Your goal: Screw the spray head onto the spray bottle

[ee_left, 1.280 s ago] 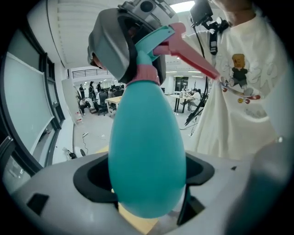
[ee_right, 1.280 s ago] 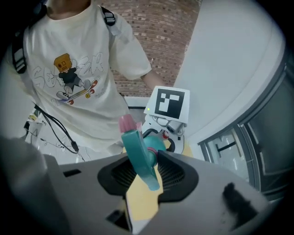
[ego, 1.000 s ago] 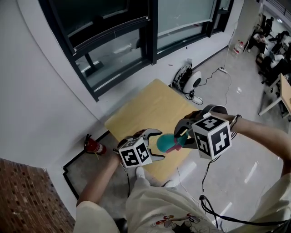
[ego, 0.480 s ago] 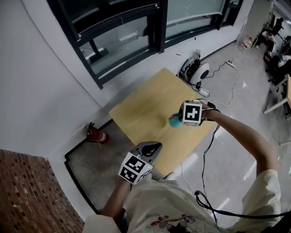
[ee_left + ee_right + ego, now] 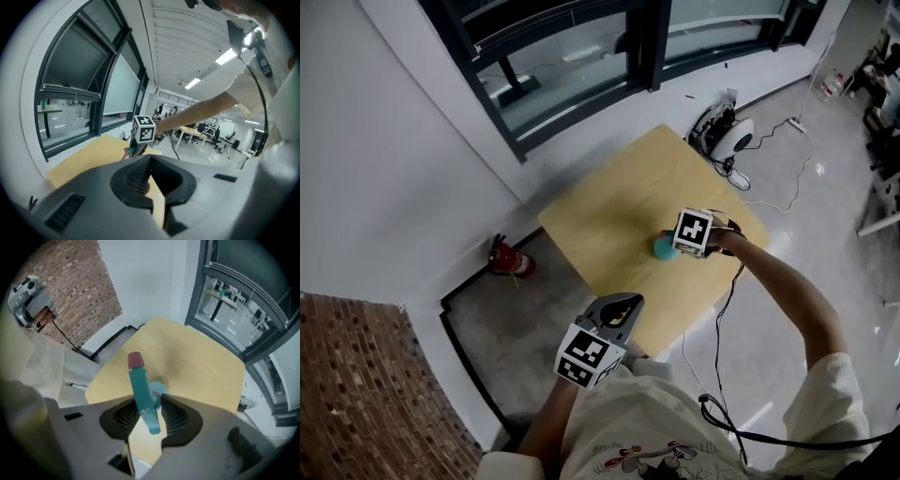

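A teal spray bottle (image 5: 664,247) with its teal spray head (image 5: 140,385) and red nozzle (image 5: 135,359) is down at the wooden table (image 5: 609,206), right of its middle. My right gripper (image 5: 680,246) points straight down and is shut on the spray head's neck (image 5: 154,401), with the trigger sticking out between the jaws. Whether the bottle's base touches the tabletop I cannot tell. My left gripper (image 5: 623,305) hangs at the table's near edge, well apart from the bottle, shut with nothing in it. From the left gripper view the bottle (image 5: 132,151) shows under the right gripper's marker cube (image 5: 144,129).
A red fire extinguisher (image 5: 511,262) lies on the floor left of the table. A white device with cables (image 5: 731,131) sits on the floor beyond the far corner. Dark window frames (image 5: 581,75) run along the wall behind. A black cable (image 5: 722,319) hangs off the table's right side.
The right gripper has carried the bottle from in front of the person's body out and down to the table. The left gripper, open beside the bottle before, has drawn back and shut empty.
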`<act>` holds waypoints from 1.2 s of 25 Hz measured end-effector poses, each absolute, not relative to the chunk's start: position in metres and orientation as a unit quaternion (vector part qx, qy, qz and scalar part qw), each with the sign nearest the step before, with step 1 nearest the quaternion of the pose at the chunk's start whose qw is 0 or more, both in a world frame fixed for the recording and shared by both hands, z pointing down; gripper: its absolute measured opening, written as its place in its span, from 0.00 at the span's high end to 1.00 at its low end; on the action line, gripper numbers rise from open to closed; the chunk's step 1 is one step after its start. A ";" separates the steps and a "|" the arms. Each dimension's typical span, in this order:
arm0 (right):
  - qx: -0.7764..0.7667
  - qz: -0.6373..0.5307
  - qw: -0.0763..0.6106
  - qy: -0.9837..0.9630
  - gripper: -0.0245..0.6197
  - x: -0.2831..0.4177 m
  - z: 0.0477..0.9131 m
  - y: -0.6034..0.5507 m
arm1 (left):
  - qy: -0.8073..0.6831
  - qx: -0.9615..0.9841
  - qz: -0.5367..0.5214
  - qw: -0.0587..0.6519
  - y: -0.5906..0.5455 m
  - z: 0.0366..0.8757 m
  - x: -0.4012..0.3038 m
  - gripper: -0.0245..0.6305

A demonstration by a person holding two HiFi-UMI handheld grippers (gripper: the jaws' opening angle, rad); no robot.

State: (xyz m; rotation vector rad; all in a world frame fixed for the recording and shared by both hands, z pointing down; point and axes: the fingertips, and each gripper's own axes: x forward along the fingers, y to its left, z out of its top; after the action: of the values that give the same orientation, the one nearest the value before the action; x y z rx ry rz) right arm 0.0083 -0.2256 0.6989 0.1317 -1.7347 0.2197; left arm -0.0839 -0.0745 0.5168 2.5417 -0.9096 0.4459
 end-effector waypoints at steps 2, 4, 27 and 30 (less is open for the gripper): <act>0.060 0.095 0.637 -0.762 0.76 0.008 0.702 -0.225 | -0.318 0.912 0.161 0.202 -0.072 0.517 -0.083 0.95; 0.068 0.094 0.631 -0.767 0.76 0.004 0.703 -0.225 | -0.309 0.916 0.164 0.199 -0.070 0.517 -0.080 0.95; 0.291 0.103 0.289 -0.906 0.90 0.053 0.472 -0.190 | -0.348 0.908 0.139 0.186 -0.088 0.486 -0.062 0.95; 0.365 0.116 0.227 -0.895 0.95 0.081 0.462 -0.160 | -0.336 0.915 0.147 0.169 -0.081 0.479 -0.045 0.95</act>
State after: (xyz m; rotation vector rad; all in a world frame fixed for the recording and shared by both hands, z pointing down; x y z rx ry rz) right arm 0.0806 -0.1604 0.4621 1.0054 -2.4668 0.3199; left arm -0.0454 -0.0814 0.4794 2.5995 -0.9555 0.4184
